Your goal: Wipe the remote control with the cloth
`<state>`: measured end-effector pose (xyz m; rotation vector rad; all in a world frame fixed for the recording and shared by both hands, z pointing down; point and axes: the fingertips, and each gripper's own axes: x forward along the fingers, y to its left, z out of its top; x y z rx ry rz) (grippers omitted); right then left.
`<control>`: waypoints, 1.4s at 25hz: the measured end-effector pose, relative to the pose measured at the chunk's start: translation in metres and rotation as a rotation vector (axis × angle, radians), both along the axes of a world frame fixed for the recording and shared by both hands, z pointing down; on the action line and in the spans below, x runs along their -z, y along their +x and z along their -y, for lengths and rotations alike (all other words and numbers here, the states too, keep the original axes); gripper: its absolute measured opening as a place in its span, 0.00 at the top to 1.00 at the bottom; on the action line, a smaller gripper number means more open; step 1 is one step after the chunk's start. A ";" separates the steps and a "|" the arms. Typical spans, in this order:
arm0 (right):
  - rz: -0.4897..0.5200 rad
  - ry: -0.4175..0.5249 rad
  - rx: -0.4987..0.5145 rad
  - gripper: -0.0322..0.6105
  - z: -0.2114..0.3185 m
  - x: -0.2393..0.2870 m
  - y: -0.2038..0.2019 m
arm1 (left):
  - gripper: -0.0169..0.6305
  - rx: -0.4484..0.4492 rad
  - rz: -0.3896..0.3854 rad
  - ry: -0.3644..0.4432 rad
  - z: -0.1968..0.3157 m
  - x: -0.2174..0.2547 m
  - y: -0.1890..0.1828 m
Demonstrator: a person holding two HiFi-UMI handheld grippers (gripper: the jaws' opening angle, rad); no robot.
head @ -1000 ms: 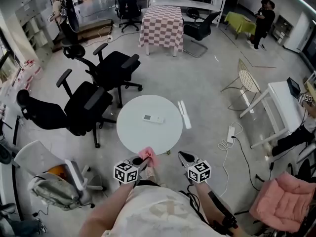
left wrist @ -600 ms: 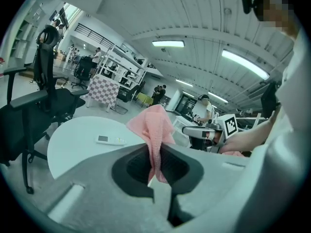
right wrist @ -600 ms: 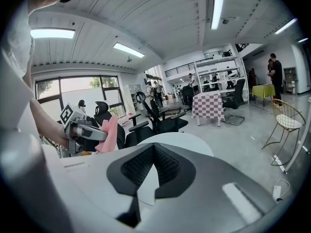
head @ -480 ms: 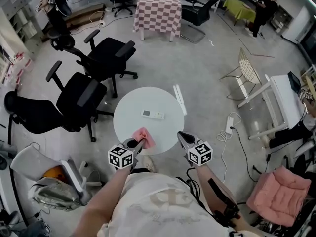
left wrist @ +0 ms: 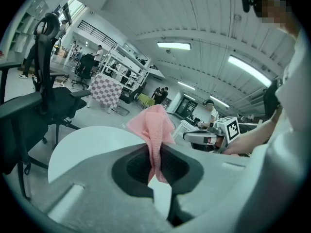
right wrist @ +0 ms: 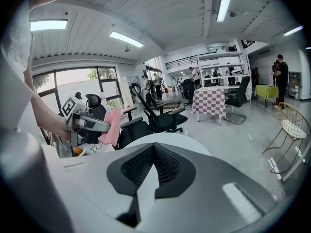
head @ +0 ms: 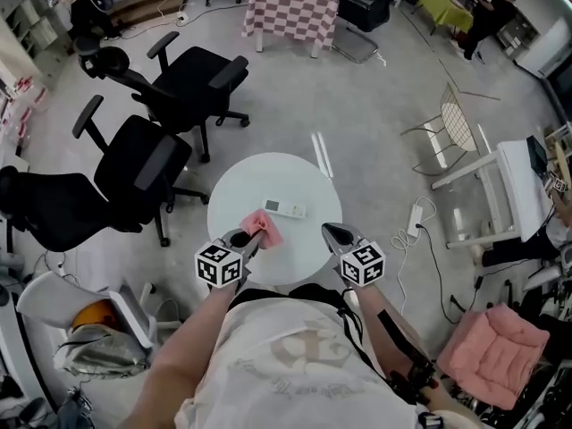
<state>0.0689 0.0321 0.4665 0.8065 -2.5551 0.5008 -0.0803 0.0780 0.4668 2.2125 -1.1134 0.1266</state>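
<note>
Pink cloth (head: 265, 226) pinched in left claw (head: 251, 239), remote control (head: 284, 209) just beyond

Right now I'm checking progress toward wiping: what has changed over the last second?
The left tool, carrying the pink cloth, and the right tool both advanced over the round table toward the remote. Unchanged: cloth clamped, right tool shut empty, remote on table.

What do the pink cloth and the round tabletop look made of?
Cloth: soft textile, perhaps microfibre or terry, going by its nubby weave and limp folds. Tabletop: smooth, matte, pale, with no grain showing; probably laminate or painted board.
</note>
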 end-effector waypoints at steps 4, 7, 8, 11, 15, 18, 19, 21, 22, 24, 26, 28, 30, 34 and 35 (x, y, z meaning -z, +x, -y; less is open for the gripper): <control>-0.035 -0.032 0.047 0.94 0.012 -0.017 -0.013 | 0.94 0.024 -0.008 -0.033 0.011 -0.010 -0.010; -0.062 -0.060 0.085 0.94 0.018 -0.032 -0.016 | 0.94 0.044 -0.006 -0.073 0.015 -0.023 -0.010; -0.073 -0.073 0.097 0.94 0.019 -0.039 -0.016 | 0.94 0.051 -0.007 -0.086 0.014 -0.027 -0.008; -0.116 -0.105 0.140 0.94 0.023 -0.062 -0.013 | 0.94 0.066 -0.008 -0.119 0.019 -0.036 -0.004; -0.179 -0.130 0.218 0.94 0.034 -0.089 -0.014 | 0.94 0.065 0.004 -0.150 0.034 -0.042 0.001; -0.209 -0.148 0.266 0.94 0.042 -0.105 -0.014 | 0.94 0.068 0.009 -0.180 0.047 -0.047 0.007; -0.223 -0.151 0.288 0.94 0.042 -0.111 -0.015 | 0.94 0.068 0.010 -0.196 0.049 -0.051 0.009; -0.252 -0.158 0.329 0.94 0.039 -0.124 -0.019 | 0.94 0.061 0.020 -0.238 0.049 -0.061 0.012; -0.265 -0.159 0.347 0.94 0.039 -0.130 -0.021 | 0.94 0.056 0.026 -0.257 0.050 -0.067 0.014; -0.291 -0.153 0.379 0.93 0.041 -0.143 -0.024 | 0.94 0.046 0.031 -0.286 0.053 -0.079 0.019; -0.317 -0.146 0.409 0.91 0.042 -0.150 -0.028 | 0.94 0.038 0.032 -0.310 0.055 -0.086 0.025; -0.343 -0.144 0.435 0.88 0.048 -0.155 -0.029 | 0.94 0.037 0.034 -0.330 0.061 -0.092 0.030; -0.367 -0.144 0.462 0.81 0.059 -0.165 -0.030 | 0.94 0.035 0.040 -0.348 0.074 -0.100 0.034; -0.415 -0.143 0.538 0.67 0.061 -0.188 -0.031 | 0.94 -0.001 0.063 -0.393 0.089 -0.119 0.042; -0.426 -0.136 0.559 0.66 0.060 -0.191 -0.032 | 0.94 -0.010 0.068 -0.401 0.091 -0.122 0.044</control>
